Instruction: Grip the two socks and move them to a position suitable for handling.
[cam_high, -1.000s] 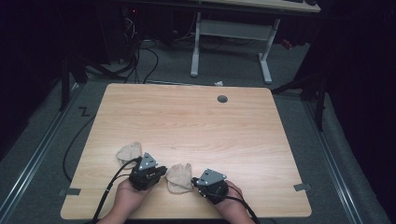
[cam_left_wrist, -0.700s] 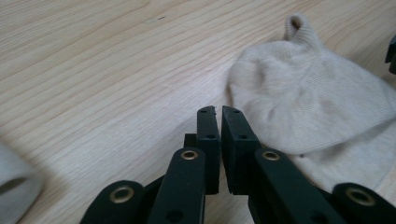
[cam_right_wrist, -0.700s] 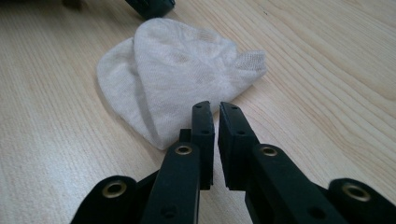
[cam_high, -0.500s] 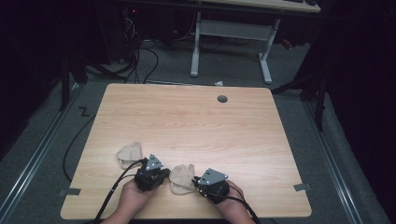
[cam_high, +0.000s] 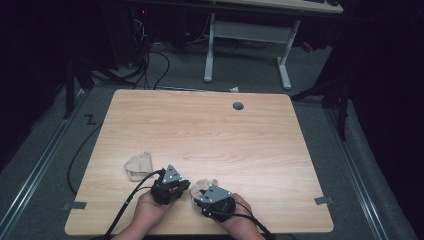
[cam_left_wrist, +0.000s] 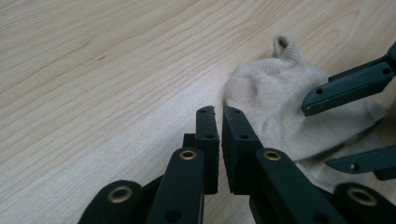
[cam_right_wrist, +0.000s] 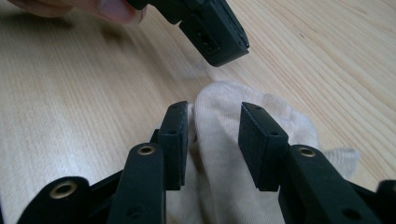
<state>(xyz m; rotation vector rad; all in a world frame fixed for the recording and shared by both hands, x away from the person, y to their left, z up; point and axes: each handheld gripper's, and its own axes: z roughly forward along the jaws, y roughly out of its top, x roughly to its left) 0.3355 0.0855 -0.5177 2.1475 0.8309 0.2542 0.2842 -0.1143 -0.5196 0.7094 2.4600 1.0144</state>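
A beige sock (cam_high: 201, 186) lies bunched near the table's front edge, between my two grippers. My right gripper (cam_right_wrist: 212, 112) stands open astride a raised fold of this sock (cam_right_wrist: 219, 140); the fold touches one jaw and stays clear of the other. My left gripper (cam_left_wrist: 219, 112) is shut with nothing in it, its tips just short of the sock (cam_left_wrist: 275, 102). In the high view the left gripper (cam_high: 181, 186) sits left of the sock and the right gripper (cam_high: 200, 198) at its right. A second beige sock (cam_high: 138, 165) lies crumpled farther left.
The wooden table (cam_high: 210, 130) has a round cable hole (cam_high: 238, 106) at its back right. Cables trail from both grippers off the front edge. A white desk frame (cam_high: 245, 35) stands on the floor beyond the table.
My left gripper has moved right, away from the second sock and up to the sock by the right gripper. The right gripper has barely shifted.
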